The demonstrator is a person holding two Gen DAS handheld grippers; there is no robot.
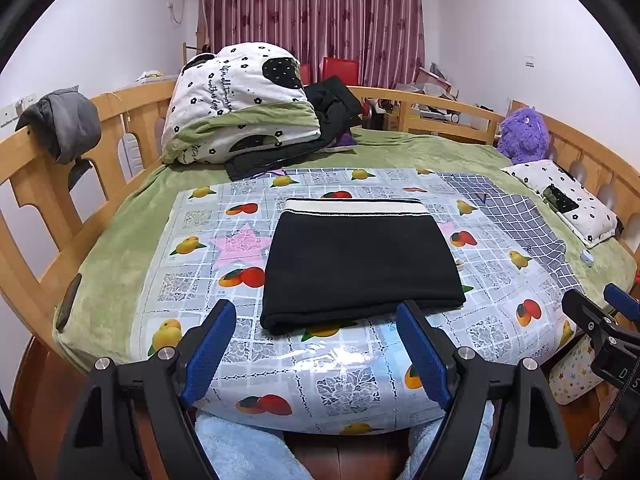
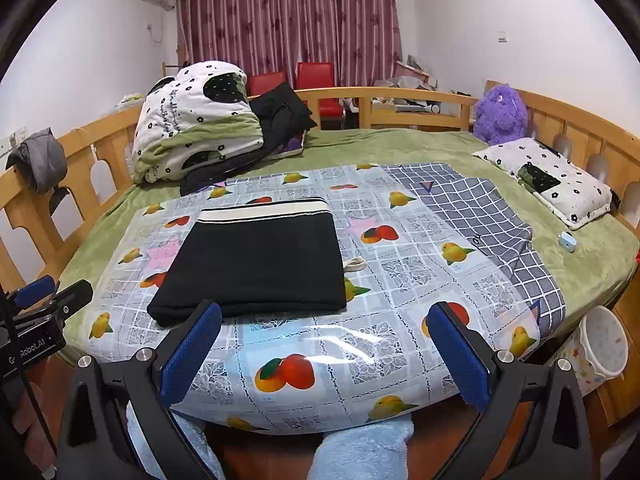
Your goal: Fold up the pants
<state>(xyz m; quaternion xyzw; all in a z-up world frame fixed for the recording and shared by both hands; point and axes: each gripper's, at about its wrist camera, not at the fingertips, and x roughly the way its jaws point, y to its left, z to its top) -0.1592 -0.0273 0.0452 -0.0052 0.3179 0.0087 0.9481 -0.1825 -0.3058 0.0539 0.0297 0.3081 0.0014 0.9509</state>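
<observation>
The black pants lie folded into a flat rectangle on the fruit-print plastic sheet, their white waistband at the far edge. In the right wrist view the pants sit left of centre on the sheet. My left gripper hovers open just in front of the pants' near edge, nothing between its blue pads. My right gripper is also open and empty, near the pants' front right corner. Each gripper shows at the edge of the other's view.
A folded quilt and dark clothes are piled at the back left. A purple plush toy and a pillow lie at the right. A checked cloth lies right of the sheet. Wooden rails ring the bed.
</observation>
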